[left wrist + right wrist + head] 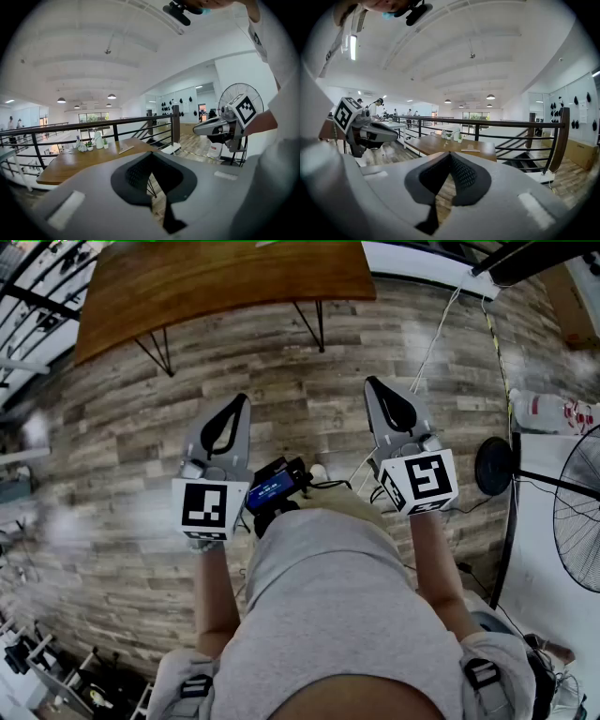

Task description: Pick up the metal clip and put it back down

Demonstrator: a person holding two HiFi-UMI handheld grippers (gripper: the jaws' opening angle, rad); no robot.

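Nothing of the task can be judged as done. The metal clip is seen in none of the views, so its place, its heading and its long axis cannot be told. The left hand-held gripper [236,409] and the right hand-held gripper [377,390] are held side by side over the wooden floor [309,418]. Both are kept well short of the table [225,277] and pointed toward it. In each gripper view the jaws are pressed together with nothing between them. Judged from this, all of the work is left: the clip must be found, picked up and set back down.
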